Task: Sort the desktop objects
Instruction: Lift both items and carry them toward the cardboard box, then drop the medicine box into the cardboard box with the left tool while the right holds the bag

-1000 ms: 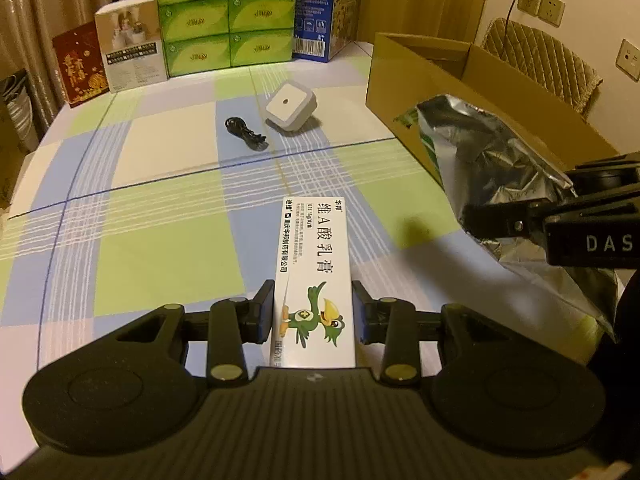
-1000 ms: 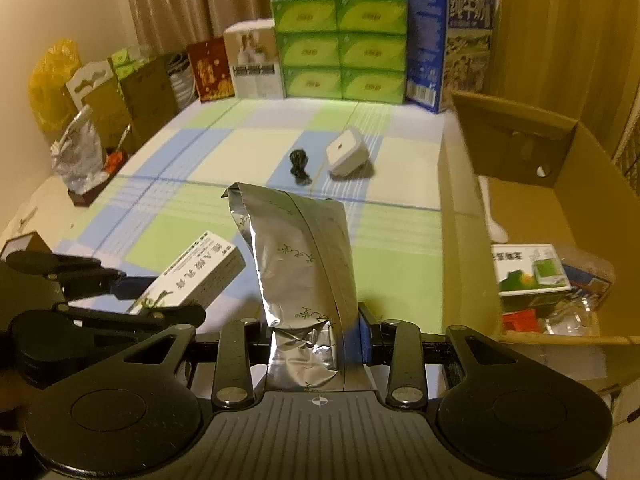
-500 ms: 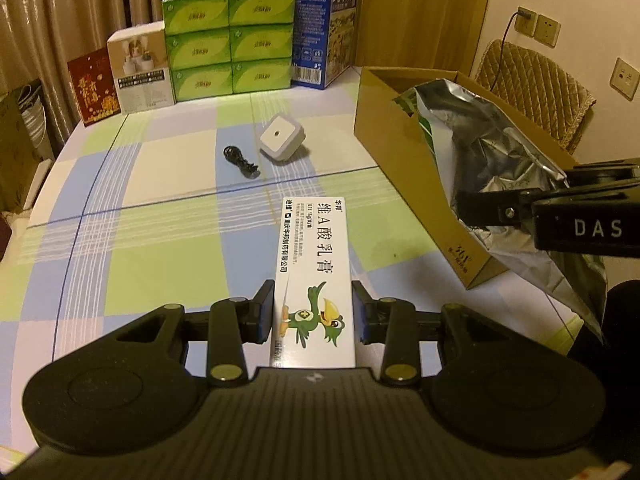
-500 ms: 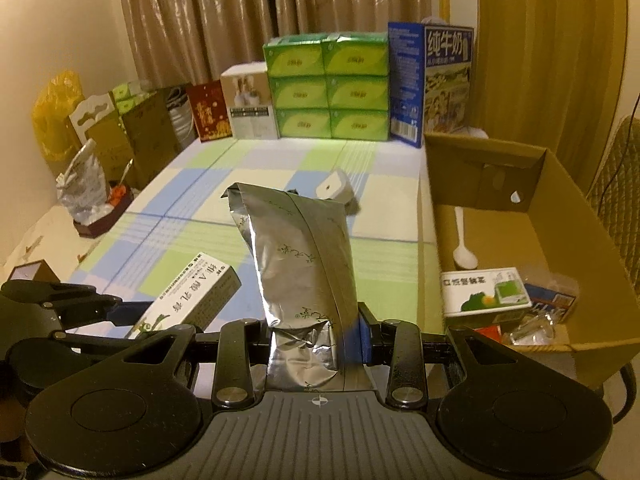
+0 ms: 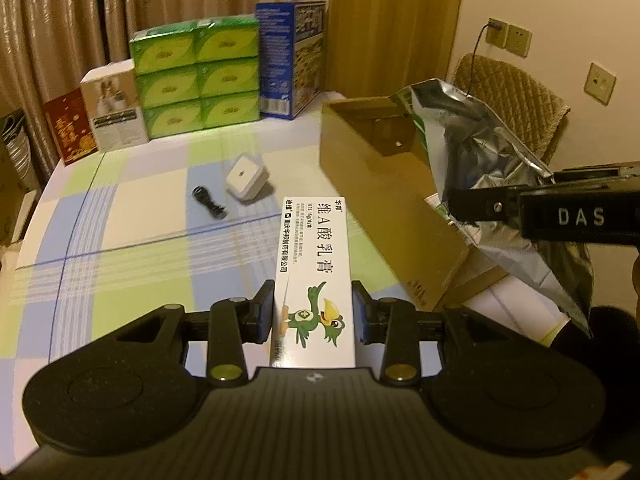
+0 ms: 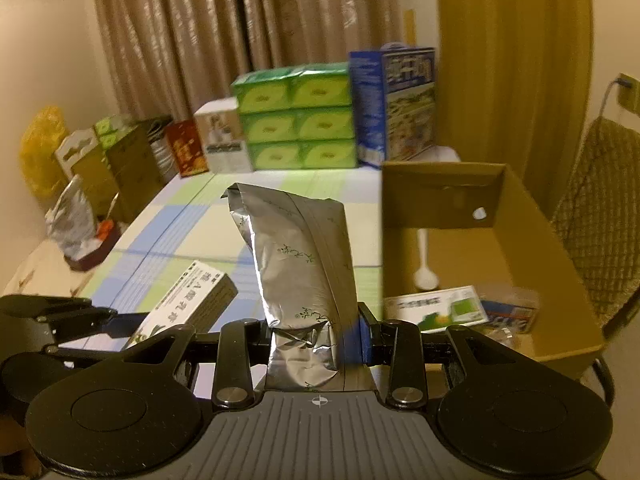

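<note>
My left gripper (image 5: 313,314) is shut on a long white ointment box (image 5: 316,264) with a green duck print, held above the checked tablecloth. My right gripper (image 6: 316,330) is shut on a crinkled silver foil bag (image 6: 304,256), lifted beside the open cardboard box (image 6: 516,216). In the left wrist view the foil bag (image 5: 480,152) hangs over the cardboard box (image 5: 384,184), with the right gripper's black body to its right. The ointment box (image 6: 188,304) shows at lower left of the right wrist view. A white square adapter (image 5: 245,176) and a black cable (image 5: 208,202) lie on the table.
Green tissue packs (image 5: 196,80), a blue carton (image 5: 292,56), a white box (image 5: 114,112) and a red box (image 5: 70,132) line the table's far edge. The cardboard box holds a white spoon (image 6: 424,256) and small packages (image 6: 440,308). A padded chair (image 5: 516,112) stands behind it.
Both grippers have risen and tilted up with their loads, so the table sits lower and farther. The foil bag now hangs over the cardboard box.
</note>
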`<state>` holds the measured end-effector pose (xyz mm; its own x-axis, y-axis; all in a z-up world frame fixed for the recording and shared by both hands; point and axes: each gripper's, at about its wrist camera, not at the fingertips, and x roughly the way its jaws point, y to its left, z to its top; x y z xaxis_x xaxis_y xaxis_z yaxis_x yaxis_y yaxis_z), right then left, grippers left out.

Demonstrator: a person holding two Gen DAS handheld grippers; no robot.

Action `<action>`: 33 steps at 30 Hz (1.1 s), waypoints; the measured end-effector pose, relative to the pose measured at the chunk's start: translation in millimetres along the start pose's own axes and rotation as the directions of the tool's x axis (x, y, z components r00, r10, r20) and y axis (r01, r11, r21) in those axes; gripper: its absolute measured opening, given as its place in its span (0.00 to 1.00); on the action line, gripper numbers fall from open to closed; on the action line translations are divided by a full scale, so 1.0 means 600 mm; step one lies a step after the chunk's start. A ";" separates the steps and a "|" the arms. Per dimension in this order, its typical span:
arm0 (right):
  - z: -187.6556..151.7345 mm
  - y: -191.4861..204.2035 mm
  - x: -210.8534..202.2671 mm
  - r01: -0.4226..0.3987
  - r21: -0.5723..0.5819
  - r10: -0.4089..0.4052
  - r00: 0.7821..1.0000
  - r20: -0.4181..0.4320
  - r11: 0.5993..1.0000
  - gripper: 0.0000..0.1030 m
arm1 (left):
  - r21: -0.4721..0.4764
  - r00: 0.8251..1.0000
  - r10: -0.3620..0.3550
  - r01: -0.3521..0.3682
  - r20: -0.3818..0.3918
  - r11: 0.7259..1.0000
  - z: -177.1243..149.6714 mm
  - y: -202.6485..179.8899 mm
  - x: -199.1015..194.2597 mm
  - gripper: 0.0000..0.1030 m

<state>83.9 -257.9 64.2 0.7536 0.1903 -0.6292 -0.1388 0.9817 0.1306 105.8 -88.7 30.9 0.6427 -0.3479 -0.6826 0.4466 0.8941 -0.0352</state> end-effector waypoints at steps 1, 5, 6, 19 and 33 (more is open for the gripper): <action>0.004 -0.009 -0.004 0.006 0.009 -0.006 1.000 0.006 1.000 0.31 | 0.005 1.000 -0.005 0.005 0.003 1.000 0.005 -0.006 0.001 0.32; 0.023 -0.050 -0.021 0.039 0.045 -0.041 0.999 0.028 0.998 0.32 | 0.023 0.999 -0.034 0.033 0.015 0.999 0.029 -0.034 0.009 0.32; 0.027 -0.062 -0.024 0.048 0.051 -0.049 0.998 0.030 0.998 0.32 | 0.030 0.999 -0.041 0.041 0.017 0.999 0.035 -0.042 0.012 0.32; 0.058 -0.194 -0.040 0.145 0.090 -0.150 0.988 0.041 0.985 0.32 | 0.088 0.989 -0.142 0.139 0.030 0.986 0.117 -0.153 0.068 0.32; 0.074 -0.273 0.003 0.150 0.134 -0.154 0.988 0.017 0.980 0.32 | 0.084 0.984 -0.177 0.176 -0.005 0.981 0.157 -0.203 0.151 0.32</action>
<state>136.7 -419.0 75.8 0.7768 0.0366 -0.6287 0.0633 0.9887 0.1357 168.6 -255.6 41.9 0.5505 -0.4988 -0.6694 0.6036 0.7918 -0.0937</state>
